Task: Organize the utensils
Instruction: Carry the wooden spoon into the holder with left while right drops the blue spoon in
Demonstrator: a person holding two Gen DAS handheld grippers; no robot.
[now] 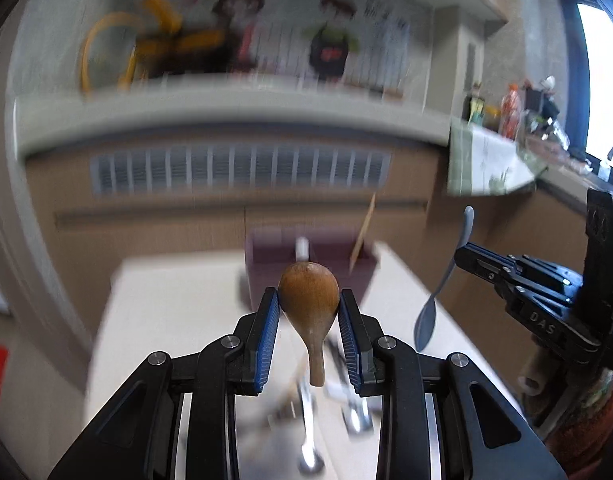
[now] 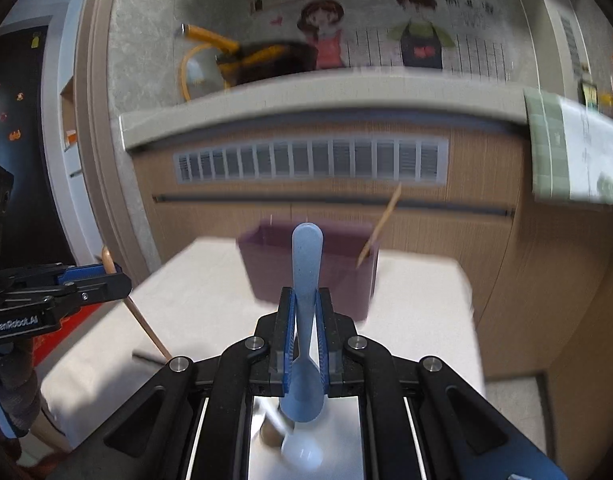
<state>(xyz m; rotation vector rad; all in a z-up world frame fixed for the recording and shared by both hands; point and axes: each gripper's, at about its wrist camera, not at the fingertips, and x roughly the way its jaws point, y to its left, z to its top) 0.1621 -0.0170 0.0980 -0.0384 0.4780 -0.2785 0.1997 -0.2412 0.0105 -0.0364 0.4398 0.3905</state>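
My left gripper (image 1: pixel 309 312) is shut on the bowl of a brown wooden spoon (image 1: pixel 309 300), whose handle hangs down toward me. In the right wrist view, that left gripper (image 2: pixel 118 276) is at the left with the wooden spoon's handle (image 2: pixel 144 326) slanting down. My right gripper (image 2: pixel 306 312) is shut on the handle of a pale blue spoon (image 2: pixel 306 264), bowl end nearest the camera. The left wrist view shows the right gripper (image 1: pixel 460 254) at the right with the blue spoon (image 1: pixel 425 326) hanging bowl down. A purple box (image 1: pixel 266 256) (image 2: pixel 266 272) stands at the table's far edge, ahead of both grippers.
A thin wooden stick (image 1: pixel 364 232) (image 2: pixel 380 226) leans out of the box's right side. Metal utensils (image 1: pixel 311 432) lie on the pale table (image 1: pixel 166 320) under the left gripper. Behind it is a wooden cabinet with a vent (image 2: pixel 310 160) and a green cloth (image 2: pixel 546 152).
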